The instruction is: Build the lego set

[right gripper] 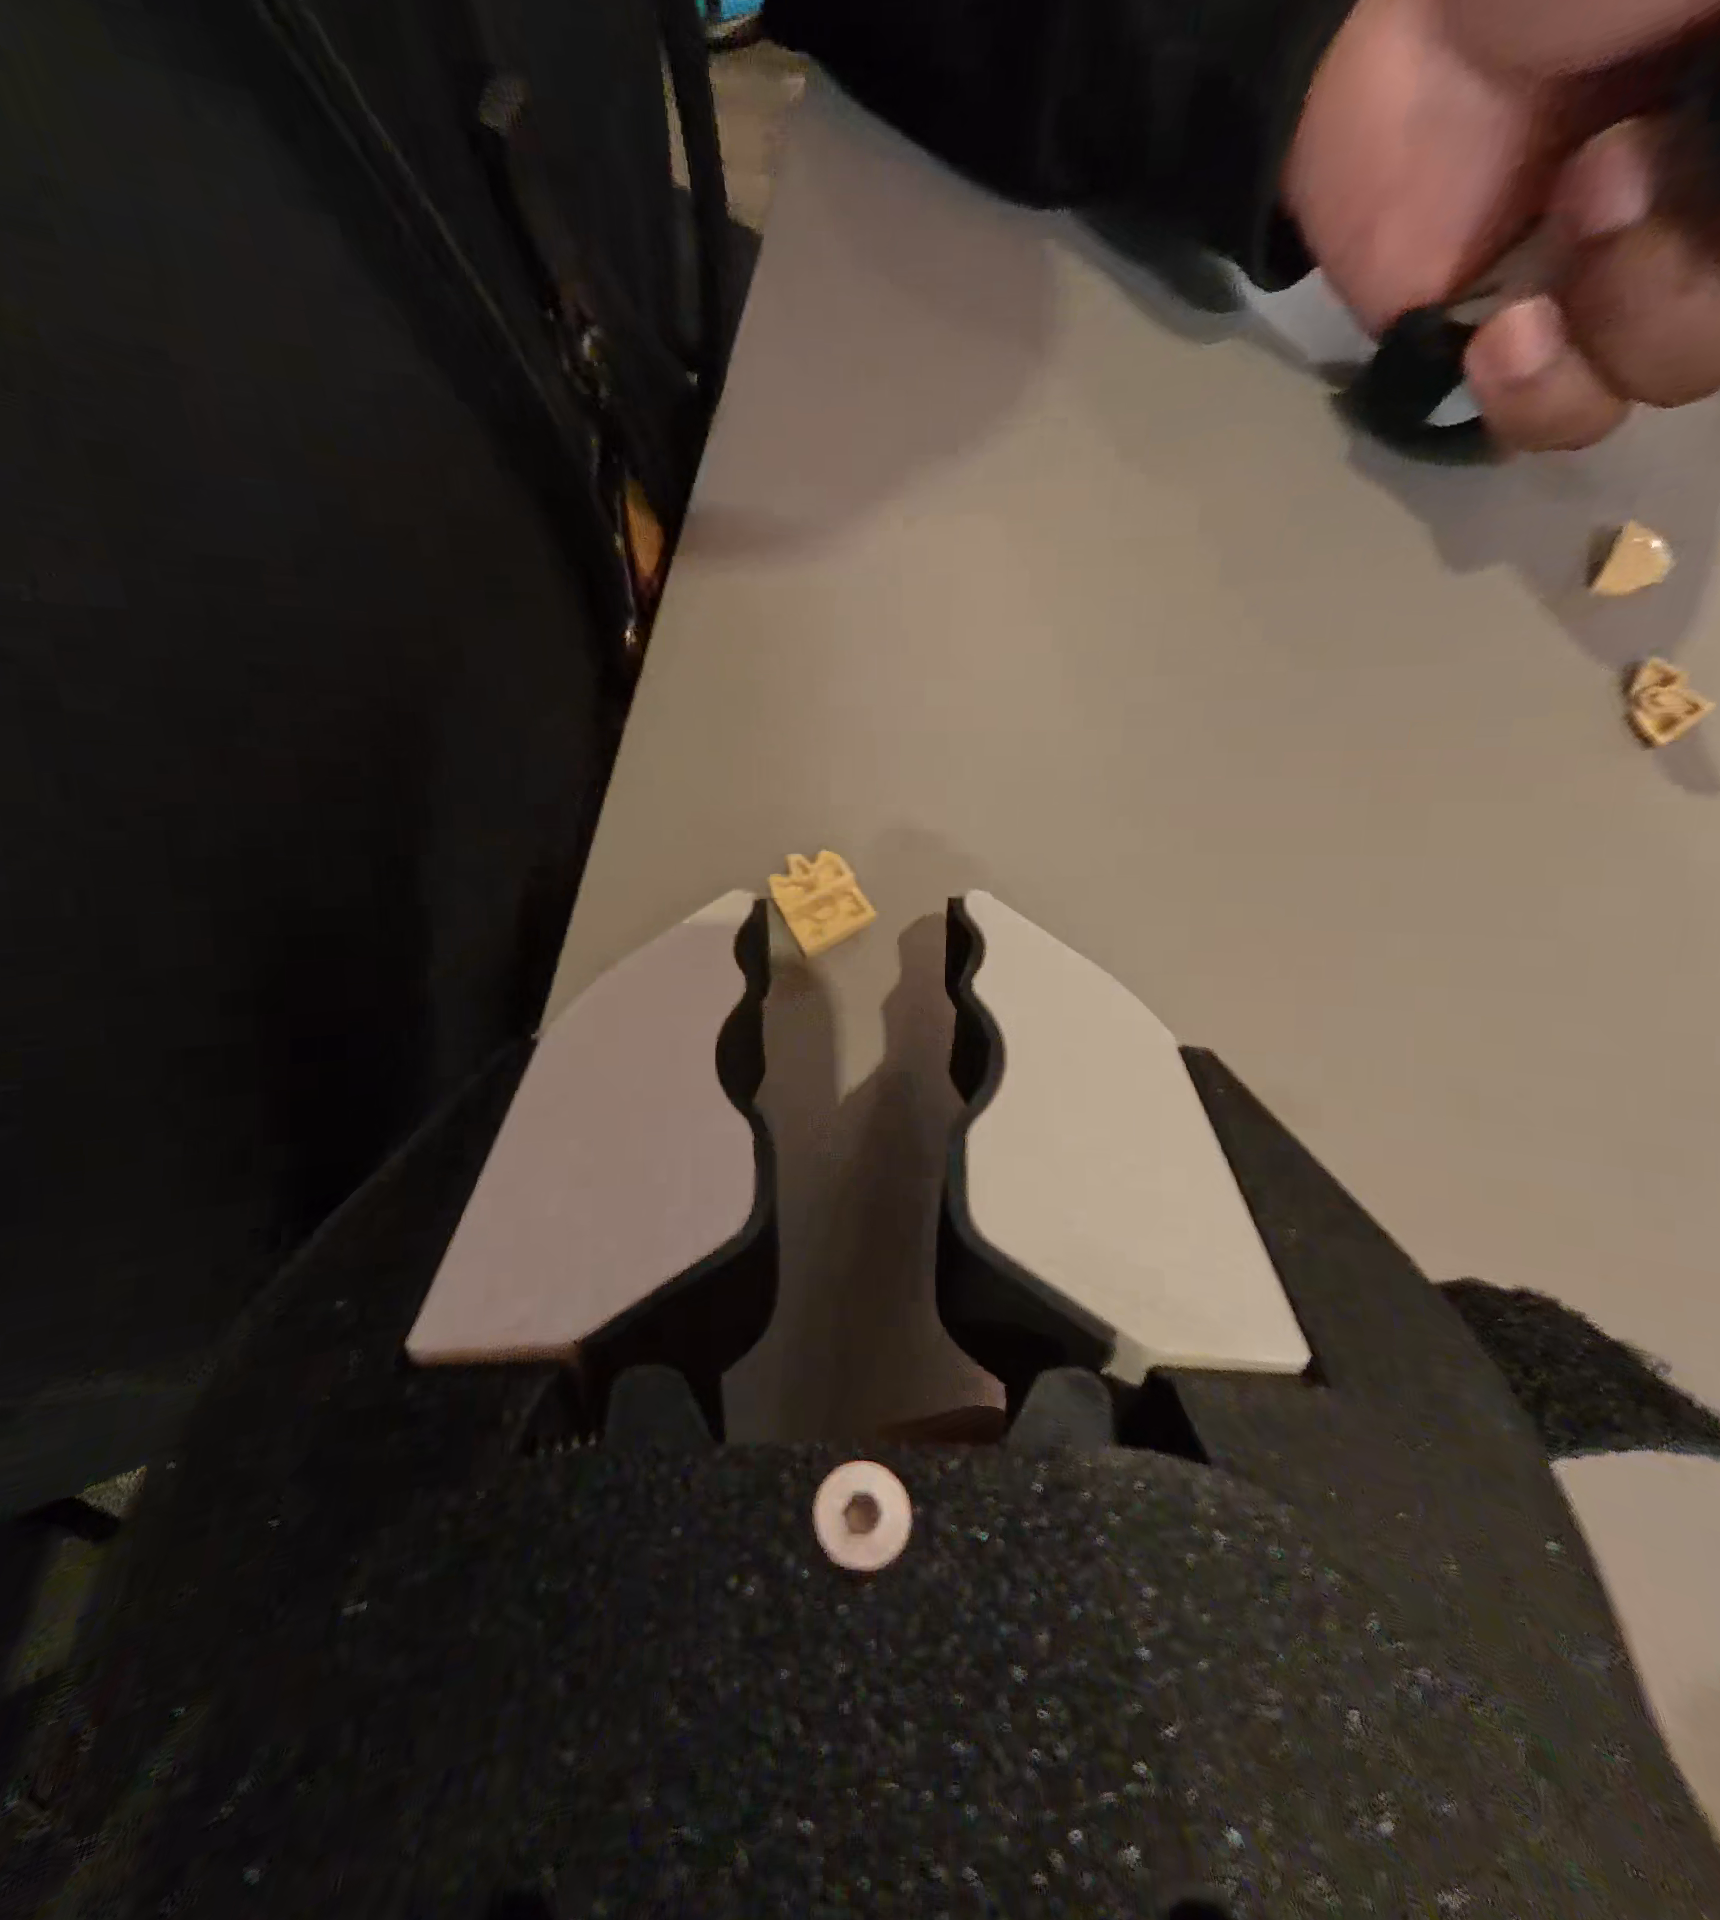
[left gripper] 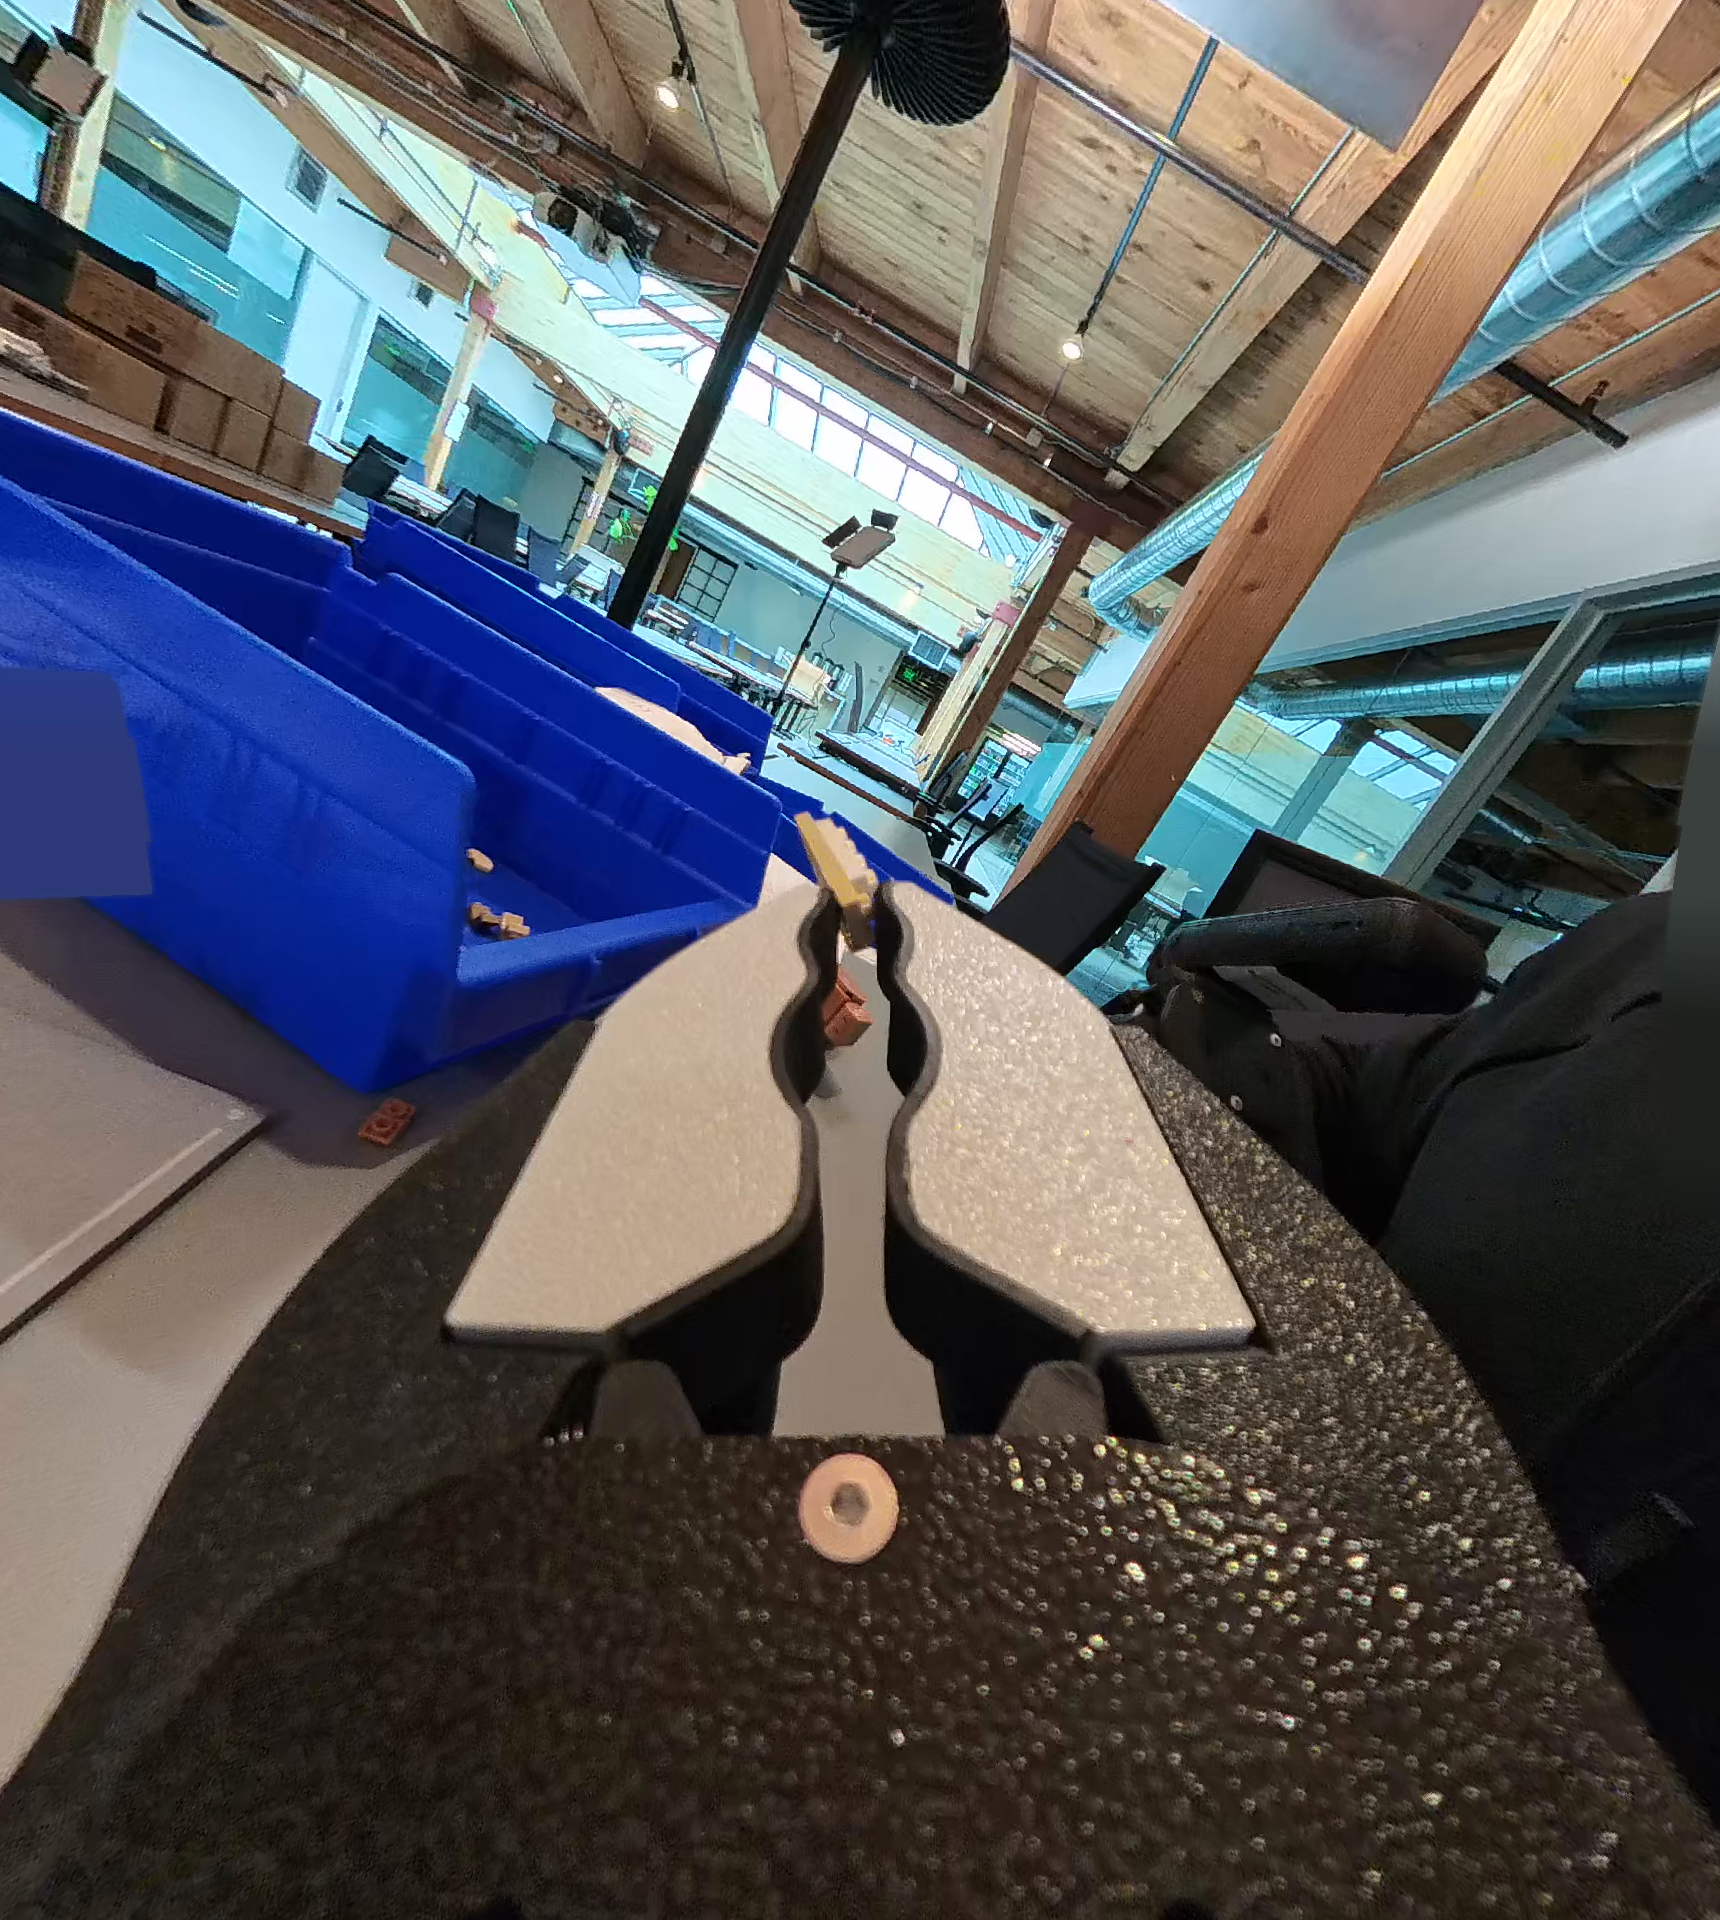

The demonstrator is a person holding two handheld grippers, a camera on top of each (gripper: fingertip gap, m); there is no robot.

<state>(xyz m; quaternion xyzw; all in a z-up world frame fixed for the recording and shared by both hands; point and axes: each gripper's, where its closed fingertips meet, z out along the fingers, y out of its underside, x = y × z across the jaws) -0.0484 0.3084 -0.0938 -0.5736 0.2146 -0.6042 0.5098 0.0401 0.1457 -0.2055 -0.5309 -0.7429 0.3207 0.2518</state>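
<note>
Left hand-held gripper (left gripper: 858,906) raised above the worktop (left gripper: 56,1507), jaws narrowed onto a tan studded lego piece (left gripper: 840,868) at its fingertips, right hand-held gripper (right gripper: 851,909) jaws parted and empty, tan lego plate (right gripper: 822,902) underside-up near the worktop's left edge, just beyond the left fingertip.

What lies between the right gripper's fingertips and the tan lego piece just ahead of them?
Nothing: in the right wrist view only bare grey table separates the open right gripper from the tan lego piece, near its left fingertip.
</note>
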